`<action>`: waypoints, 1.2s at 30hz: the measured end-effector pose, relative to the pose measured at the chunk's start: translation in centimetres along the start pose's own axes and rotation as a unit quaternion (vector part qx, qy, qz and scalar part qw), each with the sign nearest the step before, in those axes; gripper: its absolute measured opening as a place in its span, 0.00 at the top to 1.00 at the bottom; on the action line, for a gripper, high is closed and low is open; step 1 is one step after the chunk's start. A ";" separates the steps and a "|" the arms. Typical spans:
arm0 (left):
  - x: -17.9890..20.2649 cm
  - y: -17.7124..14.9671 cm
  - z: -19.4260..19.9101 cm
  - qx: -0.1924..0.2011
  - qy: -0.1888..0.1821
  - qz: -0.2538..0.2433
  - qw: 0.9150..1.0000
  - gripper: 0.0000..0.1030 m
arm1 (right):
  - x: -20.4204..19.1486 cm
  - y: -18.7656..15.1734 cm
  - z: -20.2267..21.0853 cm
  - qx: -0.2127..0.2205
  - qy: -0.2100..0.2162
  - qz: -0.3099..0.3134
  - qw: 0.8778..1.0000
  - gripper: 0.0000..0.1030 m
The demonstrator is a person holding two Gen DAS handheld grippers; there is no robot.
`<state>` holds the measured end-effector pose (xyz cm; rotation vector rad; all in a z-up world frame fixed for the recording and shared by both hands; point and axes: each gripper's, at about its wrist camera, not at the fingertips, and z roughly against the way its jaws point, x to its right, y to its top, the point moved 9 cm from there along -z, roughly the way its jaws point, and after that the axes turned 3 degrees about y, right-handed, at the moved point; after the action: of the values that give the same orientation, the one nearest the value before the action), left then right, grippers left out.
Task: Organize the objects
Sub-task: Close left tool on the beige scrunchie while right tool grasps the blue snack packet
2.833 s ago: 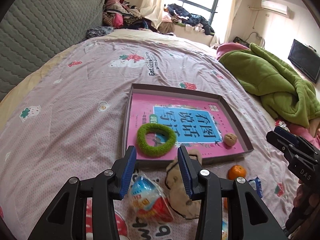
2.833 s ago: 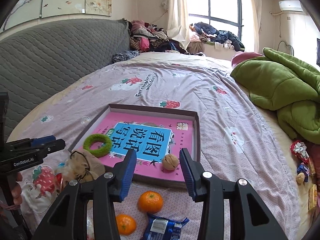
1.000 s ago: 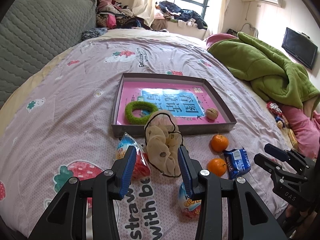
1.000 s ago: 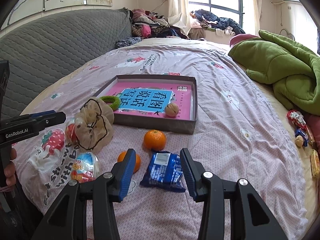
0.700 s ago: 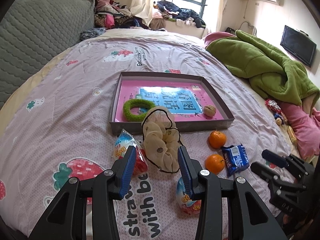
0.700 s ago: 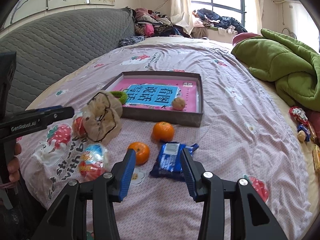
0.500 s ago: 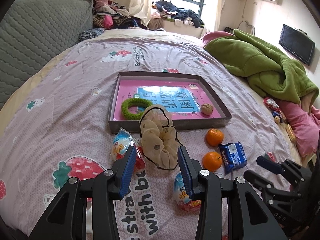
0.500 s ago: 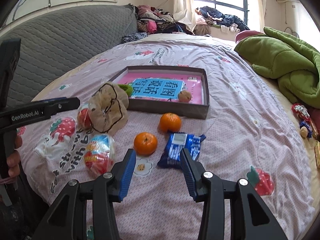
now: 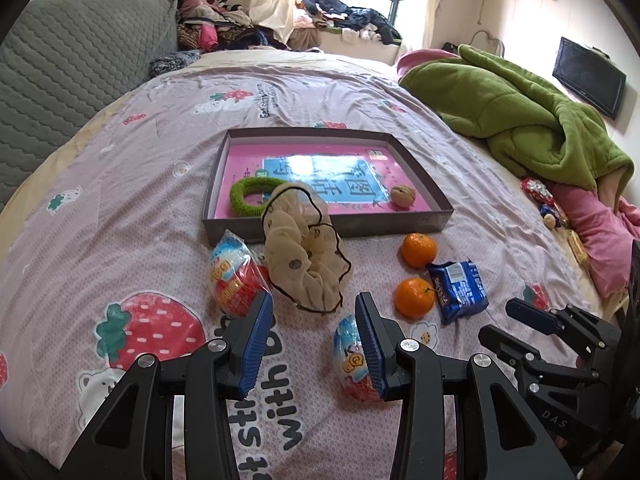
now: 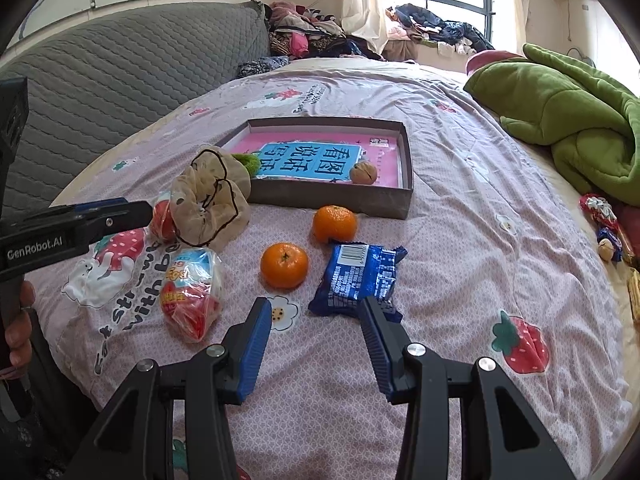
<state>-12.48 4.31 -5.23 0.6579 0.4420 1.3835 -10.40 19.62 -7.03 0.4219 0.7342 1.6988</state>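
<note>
Lying on the bedspread (image 9: 120, 208), the shallow box (image 9: 424, 184) held a pink book (image 9: 320, 184), a green ring (image 9: 250, 200) and a walnut (image 9: 403, 196). Both the left gripper (image 9: 316, 340) and the right gripper (image 10: 316, 340) had jaws apart, empty, near two oranges (image 10: 284, 265).

Glossy crinkled plastic is seen on the blue packet (image 10: 358, 278) ahead of the right gripper; sheer cloth on the scrunchie (image 9: 306, 258); matt cardboard on the tray (image 9: 424, 184).

Two oranges (image 10: 284, 265) and blue packet (image 10: 357, 276) — loose before the tray (image 10: 328, 200).
</note>
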 end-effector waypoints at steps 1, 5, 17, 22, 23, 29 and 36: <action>0.1 -0.1 -0.1 -0.001 0.000 -0.001 1.000 0.57 | 0.0 0.0 -0.1 -0.001 0.000 -0.001 1.000 0.56; 0.4 -0.3 -0.4 -0.004 0.000 -0.005 1.000 0.57 | 0.3 -0.1 -0.3 -0.002 -0.001 -0.006 1.000 0.55; 0.0 -0.5 -1.7 -0.015 0.003 -0.002 1.000 0.57 | 1.1 -0.4 -1.5 -0.014 -0.001 -0.022 1.000 0.55; 0.0 -0.4 -2.4 -0.017 0.005 -0.002 1.000 0.57 | 1.4 -0.5 -1.8 -0.016 -0.002 -0.025 1.000 0.55; 0.0 -0.4 -2.5 -0.017 0.005 -0.001 1.000 0.57 | 1.5 -0.5 -1.9 -0.016 -0.003 -0.026 1.000 0.55; 0.0 -0.2 -2.9 -0.016 0.006 -0.001 1.000 0.57 | 1.8 -0.5 -2.3 -0.019 -0.005 -0.030 0.999 0.55; -0.3 0.2 -3.6 -0.016 0.005 0.005 1.000 0.57 | 2.0 -0.3 -2.6 -0.020 -0.008 -0.034 0.999 0.55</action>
<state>-14.99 4.58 -7.87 0.6276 0.4239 1.4016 -12.37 20.94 -9.34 0.3784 0.6937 1.6425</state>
